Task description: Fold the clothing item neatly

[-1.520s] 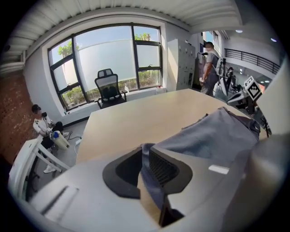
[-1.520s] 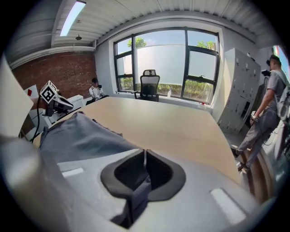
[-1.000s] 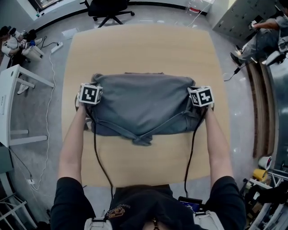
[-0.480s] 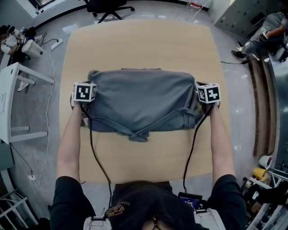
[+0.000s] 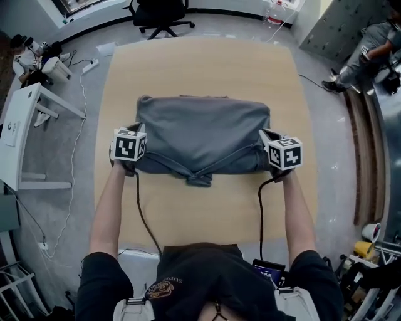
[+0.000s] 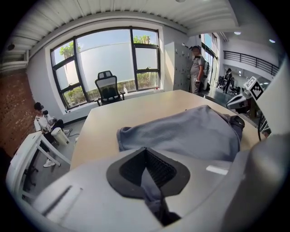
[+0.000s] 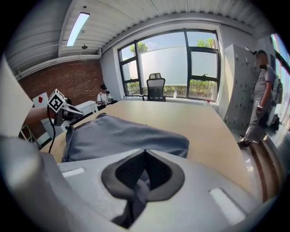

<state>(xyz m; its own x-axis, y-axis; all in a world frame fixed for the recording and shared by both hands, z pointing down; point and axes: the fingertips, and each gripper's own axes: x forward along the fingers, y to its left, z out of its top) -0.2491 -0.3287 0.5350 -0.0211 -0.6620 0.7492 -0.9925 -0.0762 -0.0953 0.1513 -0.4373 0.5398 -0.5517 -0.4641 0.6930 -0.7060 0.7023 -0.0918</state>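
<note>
Clamped tight on a fold of the grey garment (image 5: 203,131) at the left gripper (image 6: 149,183); same at the right gripper (image 7: 137,188). Gripped at either end of its near edge. Lying folded across the middle of the wooden table (image 5: 207,63), bunched at near centre. Black office chair (image 5: 160,12) noted beyond the far edge.
</note>
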